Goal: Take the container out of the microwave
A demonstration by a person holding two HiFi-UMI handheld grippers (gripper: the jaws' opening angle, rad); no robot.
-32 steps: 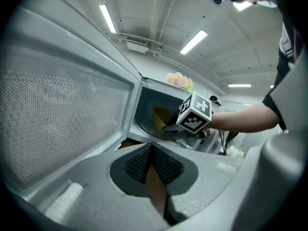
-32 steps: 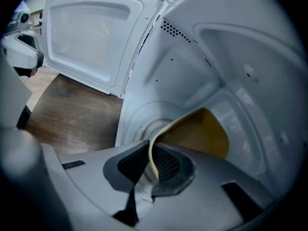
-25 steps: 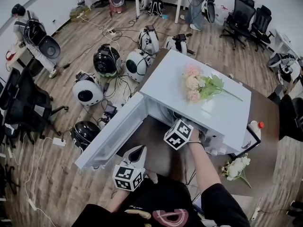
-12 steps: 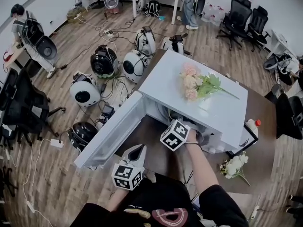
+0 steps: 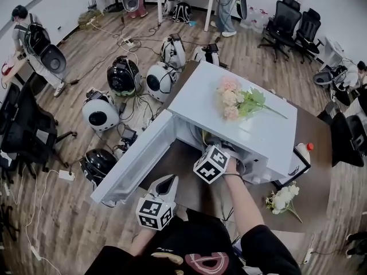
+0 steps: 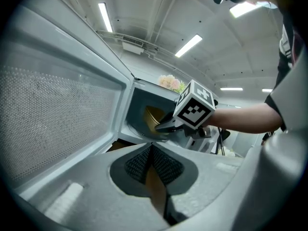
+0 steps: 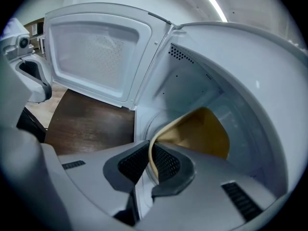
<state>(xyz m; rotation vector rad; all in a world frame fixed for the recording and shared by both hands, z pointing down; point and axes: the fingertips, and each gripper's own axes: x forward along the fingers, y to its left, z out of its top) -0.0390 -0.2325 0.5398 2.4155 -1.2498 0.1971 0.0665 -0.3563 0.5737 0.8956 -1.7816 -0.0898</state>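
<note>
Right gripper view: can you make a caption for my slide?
The right gripper pinches the rim of the yellow container inside the white microwave, whose door stands open.

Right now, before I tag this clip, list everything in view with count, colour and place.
microwave: one, white, on the table, door open
container: one, yellow, inside the microwave
pink flowers: one bunch, on the microwave's top
white flowers: one bunch, on the table right of the microwave
bottle: one, white, red cap, on the table
table: one, dark brown, under the microwave
rounded devices: about six, black or white, on the floor
office chairs: several, black, around the room
bystanders: at least two, at the room's edges
left gripper: grey, shut, empty, facing the open microwave
right gripper: grey, shut on the container's rim
</note>
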